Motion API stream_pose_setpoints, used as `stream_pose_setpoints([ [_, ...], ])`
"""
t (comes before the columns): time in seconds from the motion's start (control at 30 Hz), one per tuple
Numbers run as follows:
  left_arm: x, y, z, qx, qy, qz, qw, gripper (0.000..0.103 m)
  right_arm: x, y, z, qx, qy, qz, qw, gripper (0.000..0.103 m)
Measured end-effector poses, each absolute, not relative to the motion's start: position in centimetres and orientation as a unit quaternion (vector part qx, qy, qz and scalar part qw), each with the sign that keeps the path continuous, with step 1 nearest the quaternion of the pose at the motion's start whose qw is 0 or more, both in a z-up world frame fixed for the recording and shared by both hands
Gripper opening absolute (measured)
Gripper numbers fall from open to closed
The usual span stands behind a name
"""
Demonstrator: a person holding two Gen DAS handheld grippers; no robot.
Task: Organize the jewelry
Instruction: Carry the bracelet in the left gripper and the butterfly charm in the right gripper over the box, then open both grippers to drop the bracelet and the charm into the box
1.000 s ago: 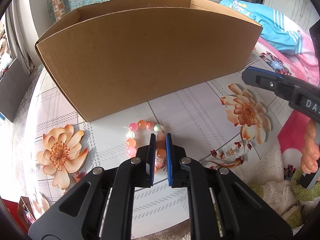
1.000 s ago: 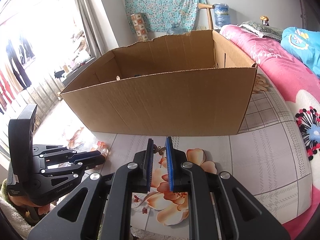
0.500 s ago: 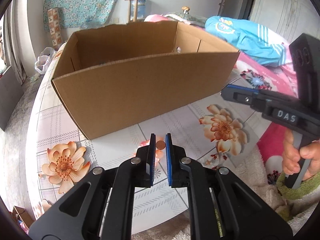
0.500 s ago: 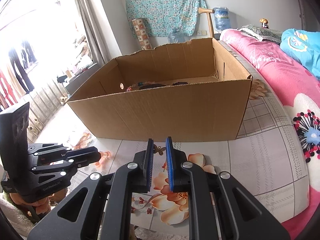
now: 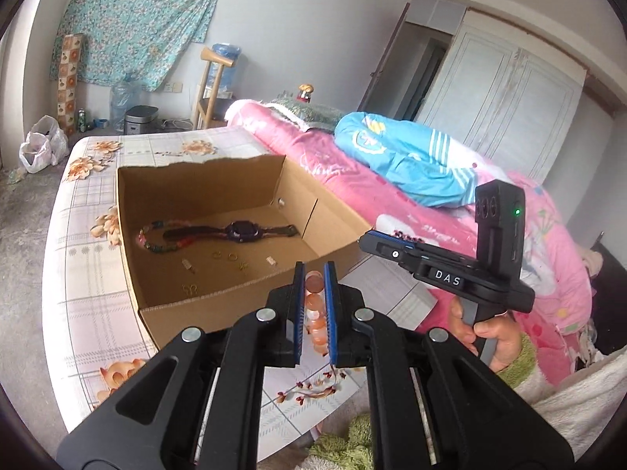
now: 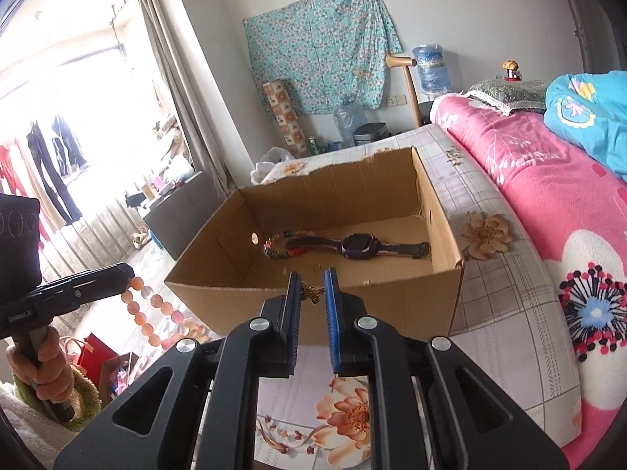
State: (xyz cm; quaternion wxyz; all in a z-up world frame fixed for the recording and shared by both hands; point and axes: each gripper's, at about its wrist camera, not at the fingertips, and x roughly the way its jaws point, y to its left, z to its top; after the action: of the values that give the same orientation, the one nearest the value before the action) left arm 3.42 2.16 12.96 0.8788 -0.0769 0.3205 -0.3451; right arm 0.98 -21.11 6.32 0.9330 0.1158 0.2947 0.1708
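Observation:
My left gripper (image 5: pixel 313 270) is shut on an orange and pink bead bracelet (image 5: pixel 316 313), which hangs in a loop below its tip (image 6: pixel 151 313) above the table. My right gripper (image 6: pixel 311 278) is shut on a small gold butterfly charm (image 6: pixel 312 293). Both grippers hover just in front of the near wall of an open cardboard box (image 5: pixel 188 315) (image 6: pixel 395 313). Inside the box lie a dark watch (image 5: pixel 243 231) (image 6: pixel 356 244), a multicoloured bead bracelet (image 5: pixel 156 239) (image 6: pixel 276 248) and several small gold pieces (image 5: pixel 231 256).
The box stands on a table with a flower-print cloth (image 6: pixel 490 293). A bed with a pink blanket (image 5: pixel 431 227) and a blue garment (image 5: pixel 411 160) runs along the right. A person's hands in green cuffs (image 5: pixel 505 348) hold the gripper handles. Bags sit on the floor at left (image 6: pixel 98 356).
Both grippers have risen and tipped downward, so the inside of the box now shows. The bead bracelet has come up off the table in the left gripper.

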Motion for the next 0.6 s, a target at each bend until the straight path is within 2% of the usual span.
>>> stream_pose_setpoints([
  [0.17,7.0,3.1,15.2,-0.072,0.305,-0.322,0.893,0.009,3.1,-21.9,8.3,0.118,0.278,0.168,0.938,0.013],
  [0.33,10.7,4.1,14.6,-0.068,0.322,-0.283,0.901,0.009,6.3,-22.5,9.3,0.108,0.290,0.163,0.937,0.013],
  [0.6,15.4,4.4,9.4,-0.098,0.388,-0.276,0.874,0.009,13.1,-21.3,6.2,0.043,0.421,0.158,0.892,0.013],
])
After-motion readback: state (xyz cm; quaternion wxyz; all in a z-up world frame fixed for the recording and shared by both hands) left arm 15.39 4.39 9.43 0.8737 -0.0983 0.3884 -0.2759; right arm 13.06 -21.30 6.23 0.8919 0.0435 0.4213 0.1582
